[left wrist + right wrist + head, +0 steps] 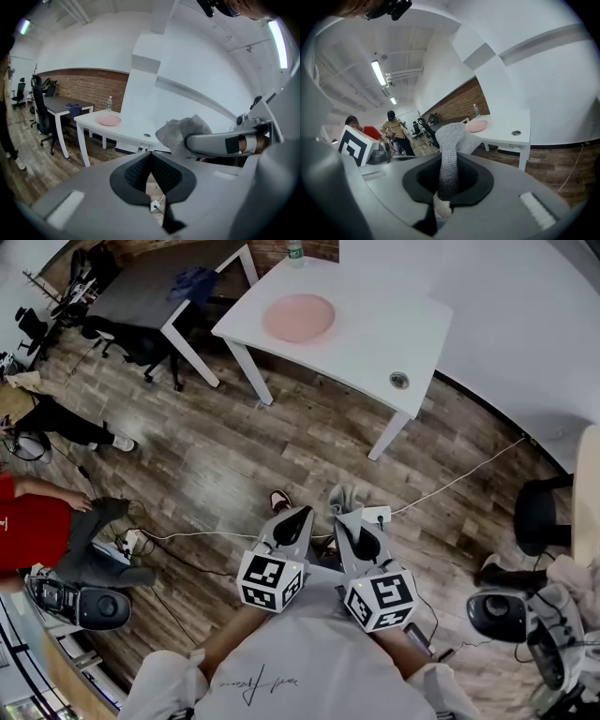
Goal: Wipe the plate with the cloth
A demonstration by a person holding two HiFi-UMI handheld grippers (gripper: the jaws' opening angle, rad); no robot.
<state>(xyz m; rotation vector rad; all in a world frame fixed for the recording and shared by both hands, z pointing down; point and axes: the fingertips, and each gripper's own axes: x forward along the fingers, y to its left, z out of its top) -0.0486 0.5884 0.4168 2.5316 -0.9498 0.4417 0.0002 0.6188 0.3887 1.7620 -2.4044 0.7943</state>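
Down at six o'clock over the wood floor [234,456], the left gripper [150,158] has its jaws pressed together with nothing between them. Up at twelve, the pink plate [298,317] sits on the white table [394,334], well apart from both tools. Just to the right, the right gripper [349,517] is clamped on the grey cloth [452,138], which bunches out past its tips.

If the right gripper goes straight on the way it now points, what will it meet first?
Probably the white table, near the round pink plate; the way there looks free, though depth is unclear.
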